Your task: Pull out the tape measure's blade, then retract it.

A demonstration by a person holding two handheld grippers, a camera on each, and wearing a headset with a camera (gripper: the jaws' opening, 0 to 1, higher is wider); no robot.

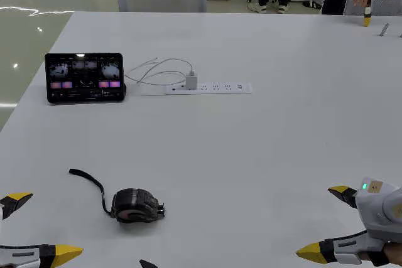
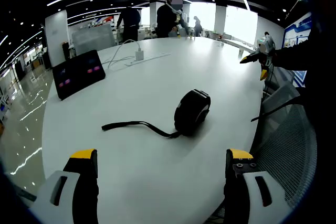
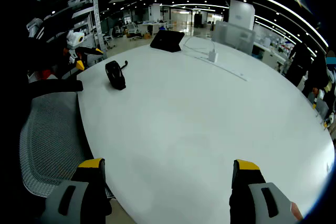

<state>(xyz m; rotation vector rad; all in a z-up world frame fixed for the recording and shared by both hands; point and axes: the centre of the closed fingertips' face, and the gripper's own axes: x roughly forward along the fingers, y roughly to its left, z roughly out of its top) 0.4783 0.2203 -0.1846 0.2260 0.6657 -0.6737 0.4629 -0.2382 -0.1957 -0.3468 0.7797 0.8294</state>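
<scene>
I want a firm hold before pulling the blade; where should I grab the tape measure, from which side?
On the tape measure, probably its two flat sides, left gripper coming from the strap end: it stands on edge, blade tip facing the right gripper.

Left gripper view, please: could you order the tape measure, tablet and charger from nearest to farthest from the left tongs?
1. Tape measure, straight ahead, centre.
2. Tablet, farther back, left.
3. Charger, farthest back, near the middle.

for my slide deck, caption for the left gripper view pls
Open left claw faces a black round tape measure lying on the white table.
</scene>
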